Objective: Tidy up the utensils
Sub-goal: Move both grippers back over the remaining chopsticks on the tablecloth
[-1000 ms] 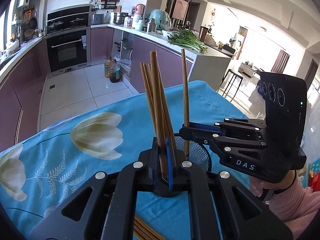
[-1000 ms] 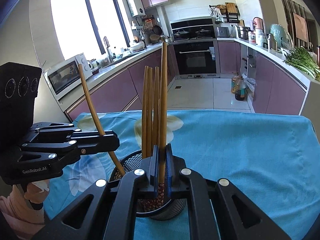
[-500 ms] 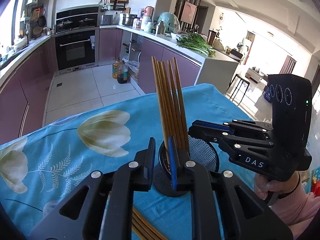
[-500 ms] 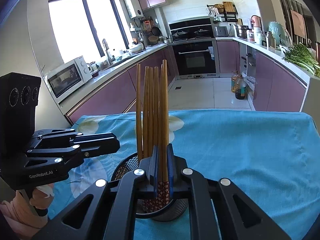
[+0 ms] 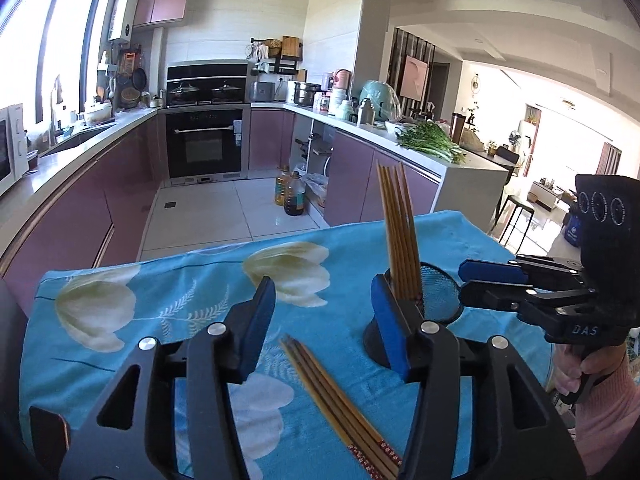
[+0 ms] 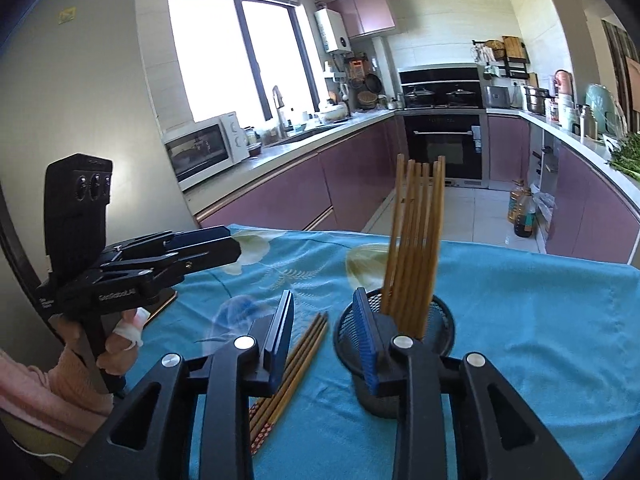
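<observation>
Kitchen behind, blue tulip tablecloth [image 5: 192, 280] underneath. I'm hovering both grippers spread wide, gripping nothing. Loose chopsticks [image 5: 336, 396] are lying flat just left of the mesh holder [image 6: 400, 344], running lengthwise away from my left gripper [image 5: 322, 312], right under its gap. Right gripper [image 6: 326, 328] is crowding the holder's standing chopsticks [image 6: 416, 240], so left's looking nearer.

The left gripper [image 5: 322, 320] stood with jaws spread wide and empty in the lower middle of its frame, while the right gripper [image 6: 324, 332], likewise parted and empty, sat low in its own view.
</observation>
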Available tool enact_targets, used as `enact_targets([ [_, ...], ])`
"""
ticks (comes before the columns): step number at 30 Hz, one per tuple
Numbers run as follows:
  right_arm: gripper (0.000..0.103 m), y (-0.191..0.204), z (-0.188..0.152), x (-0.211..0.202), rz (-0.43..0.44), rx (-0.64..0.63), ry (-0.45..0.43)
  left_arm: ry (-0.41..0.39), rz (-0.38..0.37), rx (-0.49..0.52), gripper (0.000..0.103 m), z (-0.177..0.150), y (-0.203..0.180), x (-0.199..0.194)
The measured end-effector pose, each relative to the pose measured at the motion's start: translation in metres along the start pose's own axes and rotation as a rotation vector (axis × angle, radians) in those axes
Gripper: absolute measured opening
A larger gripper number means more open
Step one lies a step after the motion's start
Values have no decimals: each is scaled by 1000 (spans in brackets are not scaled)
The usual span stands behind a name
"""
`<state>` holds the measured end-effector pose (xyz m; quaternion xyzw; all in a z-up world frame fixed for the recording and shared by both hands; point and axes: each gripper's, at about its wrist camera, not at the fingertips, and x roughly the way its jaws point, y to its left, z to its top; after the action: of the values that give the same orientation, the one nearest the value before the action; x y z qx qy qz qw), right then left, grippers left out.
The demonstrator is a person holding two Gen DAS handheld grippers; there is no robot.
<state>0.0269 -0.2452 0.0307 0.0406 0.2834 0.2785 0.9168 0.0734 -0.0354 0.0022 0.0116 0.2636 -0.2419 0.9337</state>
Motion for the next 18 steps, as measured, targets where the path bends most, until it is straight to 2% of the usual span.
enact_targets([
  [2, 33, 8, -7, 7, 21, -10, 29, 17, 29, -12, 61, -10, 6, -3],
  [4, 33, 15, -17, 20, 38, -6, 76, 35, 52, -33, 63, -21, 12, -5],
  [8, 33, 26, -38, 44, 51, 18, 155, 54, 123, -20, 75, -43, 18, -8],
  [11, 35, 24, -50, 59, 51, 59, 203, 88, 136, -39, 82, -54, 20, -4],
  [18, 37, 24, -71, 83, 8, 87, 292, 192, 179, -28, 78, -78, 16, 16],
])
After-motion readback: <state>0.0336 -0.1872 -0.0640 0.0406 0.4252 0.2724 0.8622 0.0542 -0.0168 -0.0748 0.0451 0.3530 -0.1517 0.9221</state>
